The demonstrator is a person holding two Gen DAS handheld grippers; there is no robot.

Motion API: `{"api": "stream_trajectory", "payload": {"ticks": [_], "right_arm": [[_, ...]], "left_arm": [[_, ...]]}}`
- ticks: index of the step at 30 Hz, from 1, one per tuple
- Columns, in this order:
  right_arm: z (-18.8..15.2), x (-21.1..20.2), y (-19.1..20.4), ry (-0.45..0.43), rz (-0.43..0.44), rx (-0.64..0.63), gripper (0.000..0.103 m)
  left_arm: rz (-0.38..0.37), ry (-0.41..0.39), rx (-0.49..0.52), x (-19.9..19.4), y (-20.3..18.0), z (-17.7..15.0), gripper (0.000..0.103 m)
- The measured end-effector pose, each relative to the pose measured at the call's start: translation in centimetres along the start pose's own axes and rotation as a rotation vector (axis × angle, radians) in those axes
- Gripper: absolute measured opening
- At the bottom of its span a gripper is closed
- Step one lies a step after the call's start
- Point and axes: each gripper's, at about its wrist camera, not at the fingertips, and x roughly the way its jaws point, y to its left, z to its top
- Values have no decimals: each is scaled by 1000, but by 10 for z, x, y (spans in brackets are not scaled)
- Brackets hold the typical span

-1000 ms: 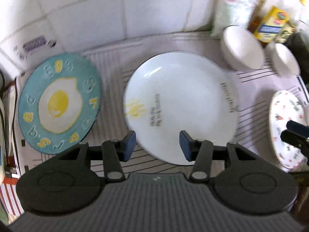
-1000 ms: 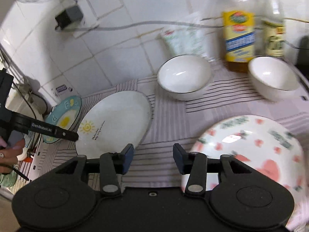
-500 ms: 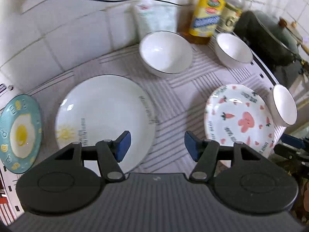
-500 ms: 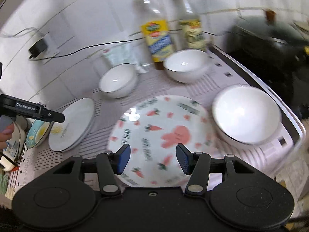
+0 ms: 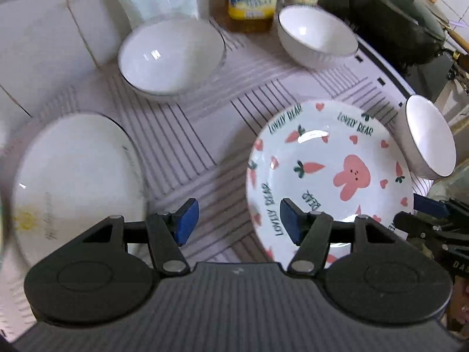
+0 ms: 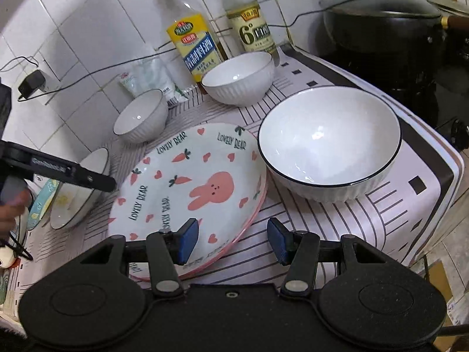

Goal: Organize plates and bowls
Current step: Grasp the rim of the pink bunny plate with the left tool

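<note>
— Grippers first: how do they stand?

— Left gripper (image 5: 239, 221) has its blue pads apart with nothing between them; it hangs over the striped mat (image 5: 205, 135), one pad over the near rim of the rabbit plate (image 5: 328, 170). Right gripper (image 6: 233, 240) is the same, pads apart and empty, straddling that plate's near edge (image 6: 190, 184) without touching it.

— Why both at one plate?

— My guess is that the plate is the next thing to move. It lies flat, so a pad has to get under the rim, and the near edge is the one within reach.

— And around it?

— The large bowl (image 6: 328, 143) sits just beside the plate toward the mat's right edge, close enough that their rims may touch. Two smaller bowls stand toward the back edge, one at left (image 6: 140, 117) and one before the bottles (image 6: 239, 77). The plain white plate (image 5: 76, 182) lies near the mat's left edge, well apart.

— So nothing is stacked?

— Not among these. Everything is spread singly, which probably leaves plates to be piled together and bowls nested.
</note>
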Motion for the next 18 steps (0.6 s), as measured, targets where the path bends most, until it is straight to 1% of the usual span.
{"api": "stream_trajectory", "payload": {"ticks": [2,4,5,7,8,9,10,11,12,13,14,16,18], "right_arm": [[-1,2,-2,-4,8,15,56],[0,5,-5,-1,24,40,51],[0,5,-6,1,27,47,49],[-2,7,-4,5,9,54,48],[-3,8,-3,7,9,52,47],[-3,9,-2,7,7,53,43],[-3,10,-1,6,6,59,41],[-3,10,0,2,9,66,36],[-2,10,0,-2,7,78,32],[-2,11,0,-6,-10,92,29],[-2,11,-1,-12,-26,105,22],[-3,12,-5,-18,-28,128,18],[-3,14,-8,-18,-17,151,18]], "left_arm": [[-10,17,-7,12,-2,-2,60],[-22,37,-21,21,-4,-2,60],[-29,42,-32,24,-4,-3,58],[-32,51,-42,28,-5,-5,55],[-36,52,-35,28,-6,-6,50],[-36,53,-33,29,-7,-6,45],[-43,57,-36,29,-7,-7,43],[-55,56,-45,29,-6,-7,39],[-68,59,-59,29,-4,-7,33],[-84,61,-84,28,-2,-7,30],[-95,58,-106,27,0,-8,25],[-100,42,-108,25,0,-11,24],[-107,26,-106,24,0,-13,24]]}}
